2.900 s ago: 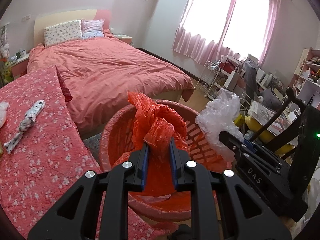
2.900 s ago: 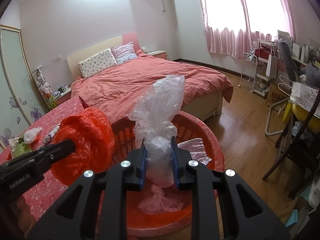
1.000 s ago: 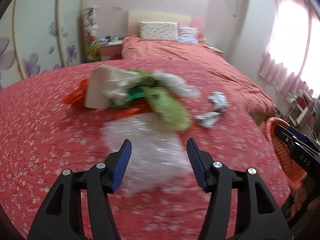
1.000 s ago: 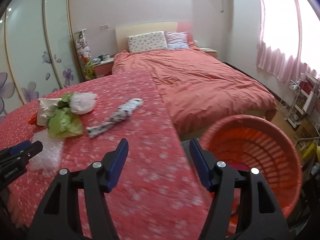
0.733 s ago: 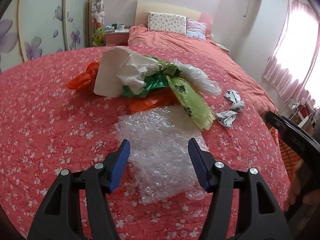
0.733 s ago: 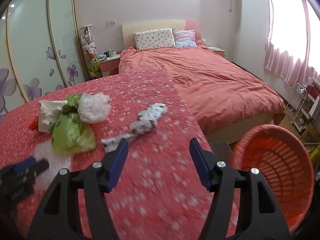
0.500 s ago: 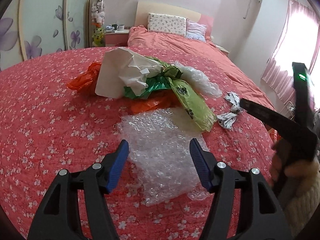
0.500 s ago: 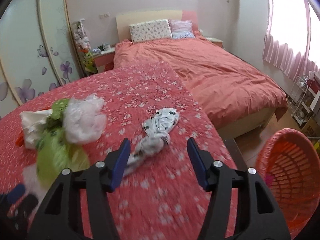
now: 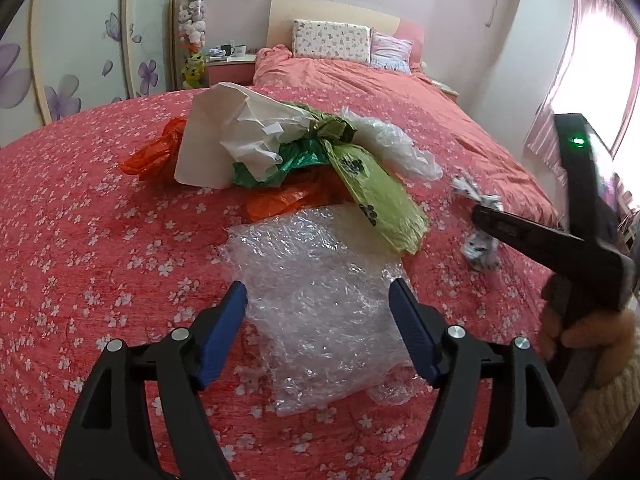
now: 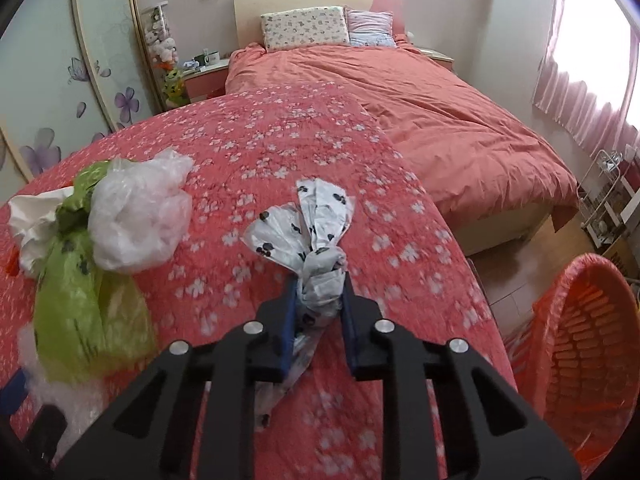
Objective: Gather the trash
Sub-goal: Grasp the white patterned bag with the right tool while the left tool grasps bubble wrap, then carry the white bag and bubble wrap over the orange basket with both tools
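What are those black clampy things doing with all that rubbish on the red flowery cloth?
A person is picking up trash with two handheld grippers. The right gripper is closing on a knotted white bag with black spots. The left gripper is opening over a sheet of bubble wrap, not touching it. The orange basket waits beside the table.

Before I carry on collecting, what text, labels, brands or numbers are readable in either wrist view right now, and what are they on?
No text can be read in either view.
Green plastic bag: dark paw-like prints, no letters.
White knotted bag between the closing right tongs: black prints only, no words.
Black body of the right tongs in the left wrist view: any marking is blurred.
Mugs on the pink nightstand: too small to read.
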A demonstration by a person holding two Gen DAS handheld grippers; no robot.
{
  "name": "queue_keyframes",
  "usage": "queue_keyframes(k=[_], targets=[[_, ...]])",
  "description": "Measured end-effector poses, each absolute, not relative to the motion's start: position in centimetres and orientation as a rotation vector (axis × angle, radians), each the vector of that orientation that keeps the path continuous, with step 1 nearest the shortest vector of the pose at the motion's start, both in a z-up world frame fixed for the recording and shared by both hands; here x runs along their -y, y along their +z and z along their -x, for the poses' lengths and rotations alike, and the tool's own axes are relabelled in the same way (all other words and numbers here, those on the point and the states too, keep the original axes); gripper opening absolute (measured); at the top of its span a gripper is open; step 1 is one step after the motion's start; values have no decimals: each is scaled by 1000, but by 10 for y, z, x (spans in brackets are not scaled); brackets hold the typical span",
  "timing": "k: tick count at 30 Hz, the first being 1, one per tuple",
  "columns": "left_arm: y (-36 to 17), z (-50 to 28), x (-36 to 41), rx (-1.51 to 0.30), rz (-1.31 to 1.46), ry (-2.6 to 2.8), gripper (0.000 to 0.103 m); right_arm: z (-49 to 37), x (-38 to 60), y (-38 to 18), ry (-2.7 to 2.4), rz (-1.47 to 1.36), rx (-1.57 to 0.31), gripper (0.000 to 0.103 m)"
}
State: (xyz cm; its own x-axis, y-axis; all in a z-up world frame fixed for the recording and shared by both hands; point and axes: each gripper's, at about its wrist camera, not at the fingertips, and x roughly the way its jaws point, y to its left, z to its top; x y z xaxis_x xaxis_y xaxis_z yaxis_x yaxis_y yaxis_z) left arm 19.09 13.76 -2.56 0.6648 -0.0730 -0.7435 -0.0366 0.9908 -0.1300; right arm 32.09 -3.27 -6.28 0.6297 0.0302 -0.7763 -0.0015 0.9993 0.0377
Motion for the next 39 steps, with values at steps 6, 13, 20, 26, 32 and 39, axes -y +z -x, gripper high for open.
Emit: queue_keyframes(k=[6, 13, 20, 26, 32, 39], targets=[[-35, -197, -127, -882, 124, -1, 74, -298, 50, -62, 28, -59, -884, 20], [-37, -196, -122, -886, 104, 18, 61, -273, 65, -59, 34, -86, -880, 20], [-34, -179, -121, -873, 146, -37, 31, -246, 78, -47, 38, -109, -850, 20], [-28, -165, -114, -868, 166, -84, 30, -220, 92, -31, 32, -106, -807, 20], [-12, -158, -87, -841, 155, -153, 30, -196, 107, -19, 14, -100, -766, 20], [0, -159, -49, -812, 135, -221, 30, -172, 131, -10, -7, -122, -731, 20]])
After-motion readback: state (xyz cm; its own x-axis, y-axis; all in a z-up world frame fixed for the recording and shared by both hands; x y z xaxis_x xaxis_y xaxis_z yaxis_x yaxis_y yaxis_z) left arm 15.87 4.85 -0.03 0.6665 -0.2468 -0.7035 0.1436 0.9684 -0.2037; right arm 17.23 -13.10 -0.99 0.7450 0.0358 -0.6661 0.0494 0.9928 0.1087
